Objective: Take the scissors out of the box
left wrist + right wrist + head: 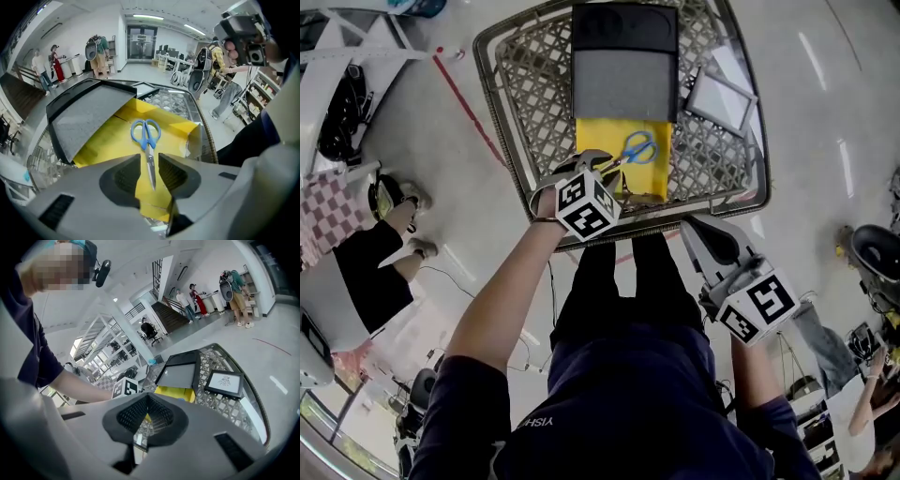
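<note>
Yellow open cardboard box holds the blue-handled steel scissors, upper centre of my head view, inside a grey lattice basket.
Head view: my left gripper hangs over the box's lower edge, and my right gripper sits lower right by the basket rim. Left gripper view: jaws apart, blades showing between them mid-frame, pads clear. Right gripper view: jaws closed together, empty.
</note>
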A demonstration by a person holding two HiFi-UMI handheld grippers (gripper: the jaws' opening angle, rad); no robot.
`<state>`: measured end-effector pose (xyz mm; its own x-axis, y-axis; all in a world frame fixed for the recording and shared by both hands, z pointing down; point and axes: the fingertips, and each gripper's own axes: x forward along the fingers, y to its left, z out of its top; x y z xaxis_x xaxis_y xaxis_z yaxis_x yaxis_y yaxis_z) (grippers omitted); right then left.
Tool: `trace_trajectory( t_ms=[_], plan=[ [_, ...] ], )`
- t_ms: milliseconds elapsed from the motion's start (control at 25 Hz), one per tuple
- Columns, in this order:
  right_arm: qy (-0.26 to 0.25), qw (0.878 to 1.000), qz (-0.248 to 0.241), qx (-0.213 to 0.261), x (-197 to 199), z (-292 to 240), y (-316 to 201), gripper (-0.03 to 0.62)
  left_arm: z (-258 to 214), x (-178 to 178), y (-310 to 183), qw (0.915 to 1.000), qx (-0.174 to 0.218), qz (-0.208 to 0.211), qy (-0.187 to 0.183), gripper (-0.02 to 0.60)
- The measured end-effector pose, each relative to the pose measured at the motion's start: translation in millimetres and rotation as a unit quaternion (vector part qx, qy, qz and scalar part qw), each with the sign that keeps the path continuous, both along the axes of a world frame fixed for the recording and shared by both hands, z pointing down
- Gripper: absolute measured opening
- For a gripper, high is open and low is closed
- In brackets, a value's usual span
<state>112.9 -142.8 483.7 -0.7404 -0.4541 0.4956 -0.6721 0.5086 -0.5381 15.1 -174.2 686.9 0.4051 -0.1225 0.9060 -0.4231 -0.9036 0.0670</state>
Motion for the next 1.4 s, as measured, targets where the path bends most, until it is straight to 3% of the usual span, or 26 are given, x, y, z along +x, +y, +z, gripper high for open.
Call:
trace_trajectory(
  t_ms=[240,800,1120,1400],
  plan=[
    [0.003,1.000,0.013,-0.014,10.6,11.5,3.1,0.017,19.2,3.1,2.8,0.9991,-0.021,0.012,-0.035,0.117],
    [0.001,0.999,0.028,-0.020,18.2,21.4,2.3,0.017,37.1,2.0,2.3,0.9949,-0.021,0.032,-0.094,0.094],
    [0.004,0.999,0.033,-0.023,20.0,22.9,4.4,0.017,40.0,2.5,1.1,0.9934,-0.042,0.030,-0.102,0.091],
    [0.007,0.999,0.036,-0.014,15.3,15.0,6.5,0.017,38.3,2.7,1.5,0.9939,-0.034,0.037,-0.098,0.074]
  ],
)
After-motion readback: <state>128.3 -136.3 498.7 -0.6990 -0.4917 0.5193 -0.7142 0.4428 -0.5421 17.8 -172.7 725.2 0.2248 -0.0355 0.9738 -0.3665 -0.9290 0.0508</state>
